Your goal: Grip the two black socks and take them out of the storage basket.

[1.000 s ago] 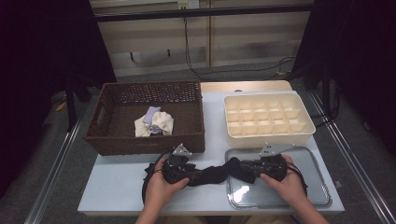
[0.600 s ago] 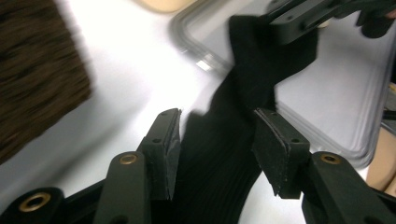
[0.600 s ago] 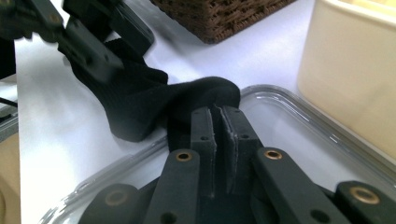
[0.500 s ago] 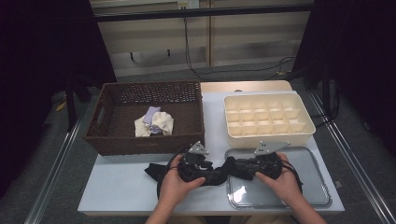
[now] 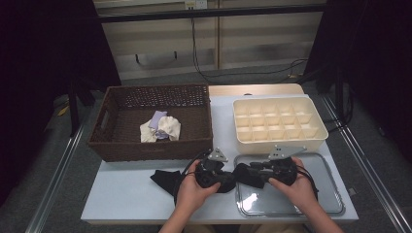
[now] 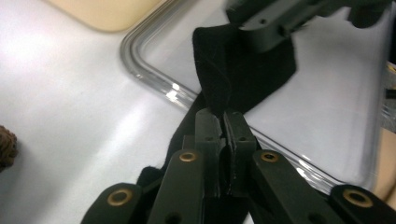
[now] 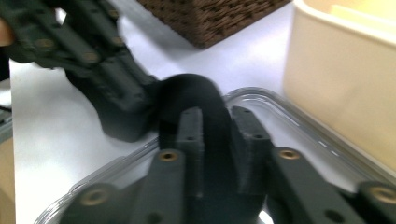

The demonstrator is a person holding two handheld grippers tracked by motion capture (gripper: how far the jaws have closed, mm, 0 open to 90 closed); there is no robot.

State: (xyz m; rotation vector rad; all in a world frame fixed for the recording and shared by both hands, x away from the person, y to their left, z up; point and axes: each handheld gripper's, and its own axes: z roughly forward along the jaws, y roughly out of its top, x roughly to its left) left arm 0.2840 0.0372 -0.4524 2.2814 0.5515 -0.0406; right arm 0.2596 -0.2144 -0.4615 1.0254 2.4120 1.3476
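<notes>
The black cloth point(image 6: 243, 70), soft, light and limp, is best pinched at its edges: left gripper point(image 6: 223, 122) has just clamped it, while right gripper point(image 7: 219, 121), jaws just eased apart, seemingly straddles a fold.

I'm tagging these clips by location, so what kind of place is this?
Probably a lab or studio workstation for recording handling tasks: a white table with a wicker basket, a compartmented storage box and a clear tray, ringed by dark curtains, cables on the floor.

Black cloth point(image 5: 243, 174), brown wicker basket point(image 5: 150, 148), cream organizer box point(image 5: 277, 126).
</notes>
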